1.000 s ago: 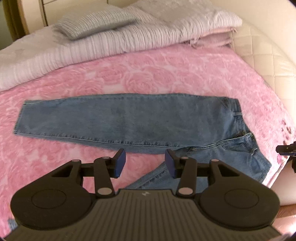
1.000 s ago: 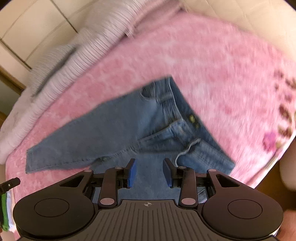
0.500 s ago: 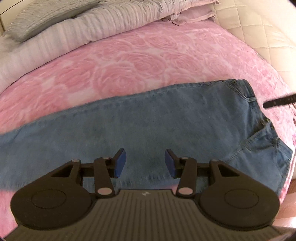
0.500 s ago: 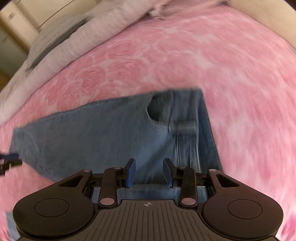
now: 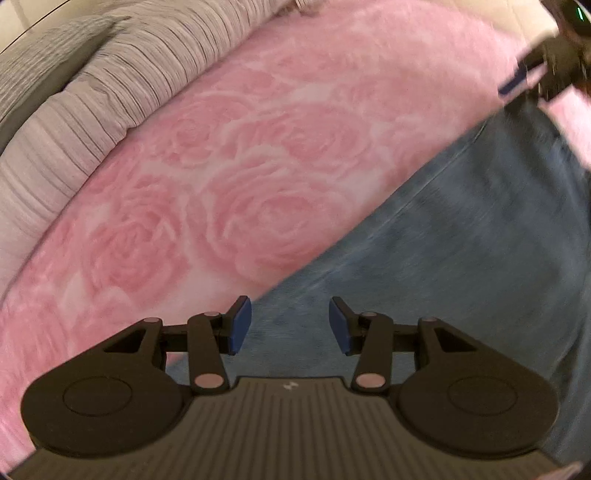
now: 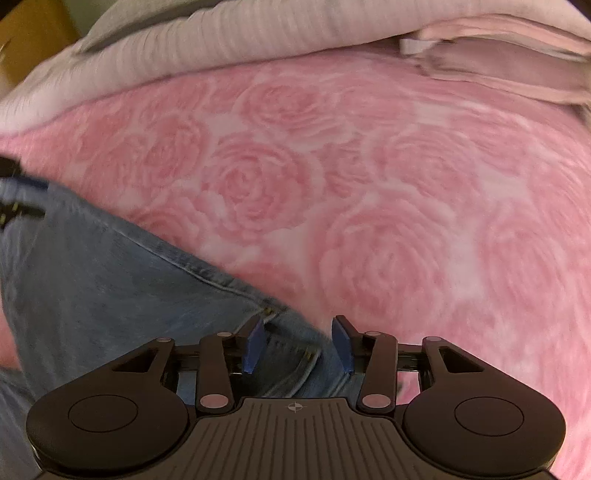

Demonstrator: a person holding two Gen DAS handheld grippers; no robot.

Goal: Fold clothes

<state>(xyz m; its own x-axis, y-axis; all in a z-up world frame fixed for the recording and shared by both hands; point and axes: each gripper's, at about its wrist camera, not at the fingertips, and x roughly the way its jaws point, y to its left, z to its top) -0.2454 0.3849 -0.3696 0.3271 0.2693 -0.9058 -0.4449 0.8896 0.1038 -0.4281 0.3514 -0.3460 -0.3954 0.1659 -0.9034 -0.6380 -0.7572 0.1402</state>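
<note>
A pair of blue jeans (image 5: pixel 461 258) lies flat on the pink rose-patterned blanket (image 5: pixel 258 166). My left gripper (image 5: pixel 290 326) is open, low over the far edge of the jeans' leg, with denim between its blue pads. My right gripper (image 6: pixel 297 345) is open, low over the far corner of the jeans (image 6: pixel 110 280) at the waistband, with the denim corner between its pads. The right gripper shows blurred at the top right of the left wrist view (image 5: pixel 532 74). The left gripper shows at the left edge of the right wrist view (image 6: pixel 18 195).
A grey-white striped duvet (image 5: pixel 92 110) and pillows lie bunched along the far side of the bed; they also show in the right wrist view (image 6: pixel 258 33). Folded pale pink bedding (image 6: pixel 498 59) lies at the far right.
Both grippers have moved forward and down, close to the far edge of the jeans. Both stayed open. The jeans have not moved.
</note>
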